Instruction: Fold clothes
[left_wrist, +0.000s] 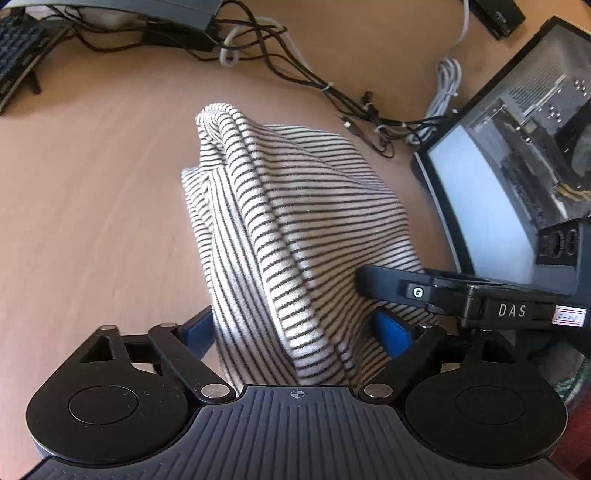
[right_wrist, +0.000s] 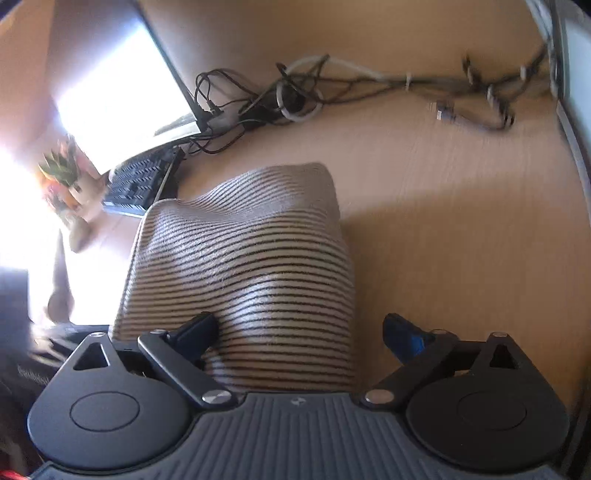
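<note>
1. A striped garment (left_wrist: 295, 221), cream with thin dark stripes, lies bunched in a compact, humped bundle near the middle of the wooden counter (left_wrist: 92, 184). It shows thick rolled ridges and a rounded far end, so it looks partly folded but not flat or squared.
2. The left tongs (left_wrist: 299, 332) stand wide, their blue pads on either side of the bundle's near end. The cloth passes between them, but the pads do not appear to press it.
3. The right tongs (right_wrist: 310, 336) also stand wide. The bundle's near end lies between them, closer to the left-hand finger, and the blue right-hand pad is clear of the cloth.
4. In the left view, the right tool's black finger (left_wrist: 406, 288) rests over the bundle's right edge.
5. Judged from this, a fold seems made and let go; smoothing or a further fold probably remains.
6. Farther out, a tangle of cables (left_wrist: 277, 48) runs along the counter's far edge, a keyboard (right_wrist: 144, 184) sits toward its left, and a computer case (left_wrist: 517, 147) stands at its right.
</note>
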